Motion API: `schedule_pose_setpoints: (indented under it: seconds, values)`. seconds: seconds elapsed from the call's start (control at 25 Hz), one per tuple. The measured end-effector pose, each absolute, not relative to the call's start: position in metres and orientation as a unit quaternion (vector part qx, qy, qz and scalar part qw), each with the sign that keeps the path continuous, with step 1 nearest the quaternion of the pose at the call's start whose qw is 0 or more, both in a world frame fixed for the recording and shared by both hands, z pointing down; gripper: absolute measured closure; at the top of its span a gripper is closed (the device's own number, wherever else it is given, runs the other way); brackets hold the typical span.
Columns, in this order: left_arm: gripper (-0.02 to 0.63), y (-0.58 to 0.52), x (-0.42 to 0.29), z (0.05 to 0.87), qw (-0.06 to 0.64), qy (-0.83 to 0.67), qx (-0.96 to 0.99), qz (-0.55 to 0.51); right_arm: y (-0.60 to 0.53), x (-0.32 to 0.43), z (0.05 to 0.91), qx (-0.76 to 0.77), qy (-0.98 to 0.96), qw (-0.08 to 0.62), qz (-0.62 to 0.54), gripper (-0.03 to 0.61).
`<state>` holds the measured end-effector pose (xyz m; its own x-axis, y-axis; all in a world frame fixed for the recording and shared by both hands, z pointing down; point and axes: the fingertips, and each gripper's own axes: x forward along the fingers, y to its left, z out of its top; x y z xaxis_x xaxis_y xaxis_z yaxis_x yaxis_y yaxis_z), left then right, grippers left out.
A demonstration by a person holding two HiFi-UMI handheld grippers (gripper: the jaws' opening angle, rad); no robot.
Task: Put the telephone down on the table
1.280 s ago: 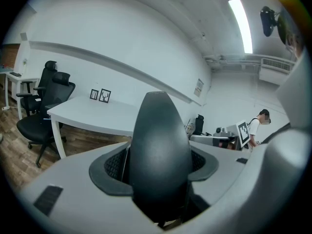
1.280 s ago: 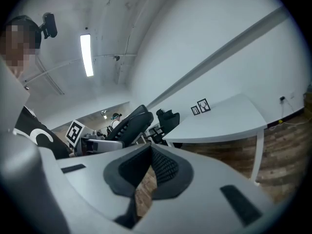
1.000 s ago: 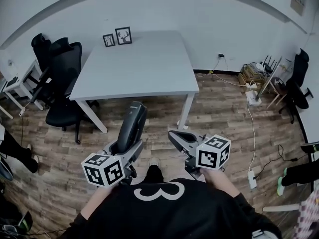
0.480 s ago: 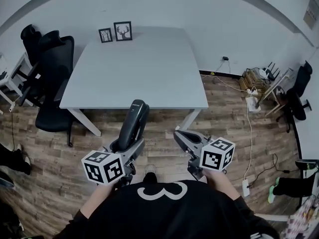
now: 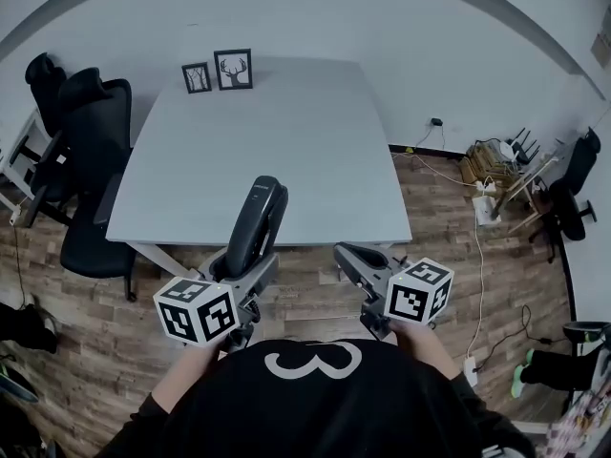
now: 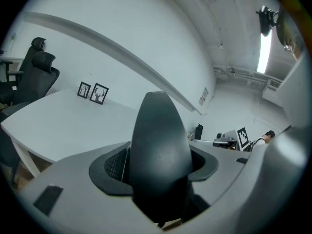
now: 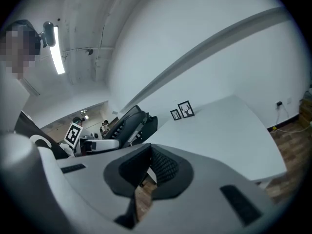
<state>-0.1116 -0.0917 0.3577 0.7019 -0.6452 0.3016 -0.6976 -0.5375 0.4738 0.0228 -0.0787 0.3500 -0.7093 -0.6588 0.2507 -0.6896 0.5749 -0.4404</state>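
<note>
Clamping the telephone [image 6: 158, 145], pads [image 6: 113, 165] of left tongs [image 5: 246, 261] show only close-up

I've got a small black picture frame [image 5: 198, 77] and a slightly larger black frame with a deer drawing [image 5: 234, 69] standing side by side at the far left corner of the pale grey table [image 5: 286, 151]. Off its left edge, two black mesh office chairs [image 5: 91, 170] sit on the brown wood-plank floor [image 5: 449, 256]. Over to the right I see a white power strip [image 5: 487, 206] with trailing cables, a wooden crate [image 5: 482, 160], and another black office chair [image 5: 573, 184].
</note>
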Motion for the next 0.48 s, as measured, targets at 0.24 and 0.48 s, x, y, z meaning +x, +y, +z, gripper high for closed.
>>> schedule_pose_setpoints:
  seconds: [0.24, 0.48]
  values:
    - [0.322, -0.118, -0.114, 0.366, 0.299, -0.382, 0.873, 0.050, -0.098, 0.025, 0.368, 0.386, -0.878, 0.032, 0.283, 0.569]
    - [0.322, -0.136, -0.110, 0.369, 0.301, -0.396, 0.866, 0.055, -0.129, 0.042, 0.367, 0.405, -0.869, 0.023, 0.282, 0.569]
